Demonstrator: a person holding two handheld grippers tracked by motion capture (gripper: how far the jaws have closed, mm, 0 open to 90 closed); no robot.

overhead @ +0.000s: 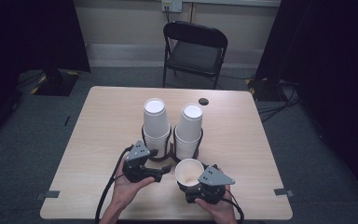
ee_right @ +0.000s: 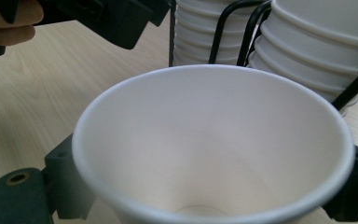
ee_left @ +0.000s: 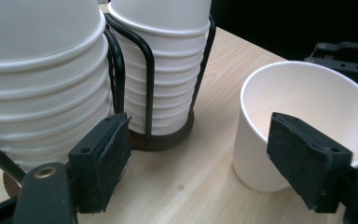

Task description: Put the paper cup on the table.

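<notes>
- Jaws of your right gripper (overhead: 196, 186) clamp the cup (overhead: 189, 171), one at each side of its wall, mouth up.
- Jaws of your left gripper (overhead: 164, 171) stand apart and empty; the cup is just beside one jaw, on the table (overhead: 107, 126), near the stacks (overhead: 156, 126).

Left gripper (overhead: 166, 171) fingers spread wide, empty; right gripper (overhead: 189, 179) fingers seemingly clamped, both hands low.

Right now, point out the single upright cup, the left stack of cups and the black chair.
Single cup (overhead: 189, 171), high view, inner wall.
Left stack of cups (overhead: 154, 116), high view, top cup's side.
Black chair (overhead: 194, 55), high view, seat.
</notes>
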